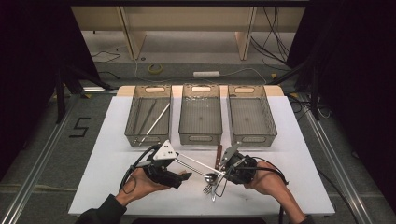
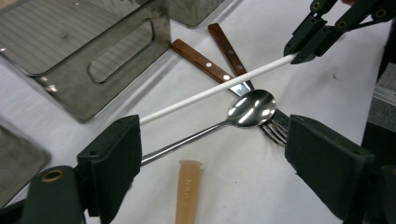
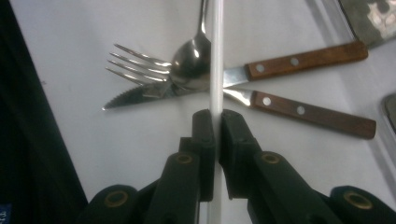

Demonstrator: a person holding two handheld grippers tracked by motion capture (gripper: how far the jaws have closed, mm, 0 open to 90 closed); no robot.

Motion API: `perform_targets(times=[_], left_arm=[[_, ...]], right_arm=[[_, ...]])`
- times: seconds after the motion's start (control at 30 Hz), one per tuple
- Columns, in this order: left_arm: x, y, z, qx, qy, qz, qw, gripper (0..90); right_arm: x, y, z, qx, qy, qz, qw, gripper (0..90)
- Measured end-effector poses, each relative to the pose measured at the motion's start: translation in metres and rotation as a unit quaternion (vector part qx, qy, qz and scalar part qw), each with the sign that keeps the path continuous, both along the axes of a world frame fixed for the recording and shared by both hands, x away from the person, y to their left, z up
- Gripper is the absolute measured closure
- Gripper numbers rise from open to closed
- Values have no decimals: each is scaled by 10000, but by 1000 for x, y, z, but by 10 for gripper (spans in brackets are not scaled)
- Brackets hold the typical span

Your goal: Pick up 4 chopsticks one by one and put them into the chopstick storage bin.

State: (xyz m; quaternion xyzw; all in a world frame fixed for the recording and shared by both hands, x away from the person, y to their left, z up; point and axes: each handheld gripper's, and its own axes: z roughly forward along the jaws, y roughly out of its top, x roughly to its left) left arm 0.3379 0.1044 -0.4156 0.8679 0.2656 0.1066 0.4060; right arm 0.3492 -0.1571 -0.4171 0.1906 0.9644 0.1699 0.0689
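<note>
The white chopstick (image 3: 216, 70) is 1 thin, straight, plain rod. It is clamped near one end between the pads of the right tool (image 3: 216, 122) and slants above the counter, crossing over a spoon bowl, a fork and a knife lying beneath it.

Each hand-held gripper has a black body with two blocky black jaws on linked arms fastened by brass-coloured rivets. The left gripper (image 1: 186, 176) carries a grey three-cornered plate with dark dots. The right gripper (image 1: 223, 176) trails a black cable. A dark sleeve (image 1: 100, 212) covers the left forearm.
</note>
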Motion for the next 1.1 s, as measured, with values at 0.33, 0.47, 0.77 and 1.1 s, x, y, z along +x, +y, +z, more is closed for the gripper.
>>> perform_targets(times=[0.33, 0.47, 0.77, 1.1], left_arm=[[-2, -12, -2, 423, 59, -282, 9987, 195], [-3, -17, -5, 649, 99, -382, 9971, 200], [-4, -23, -10, 979, 137, -456, 9941, 244], [-6, -25, -15, 1197, 147, -642, 9906, 386]], right_arm=[[-8, 17, 4, -114, -49, 380, 9992, 852], [-10, 22, 5, -154, -57, 440, 9989, 852], [-15, 31, 6, -258, -69, 632, 9976, 852], [-19, 37, 9, -307, -71, 894, 9955, 852]])
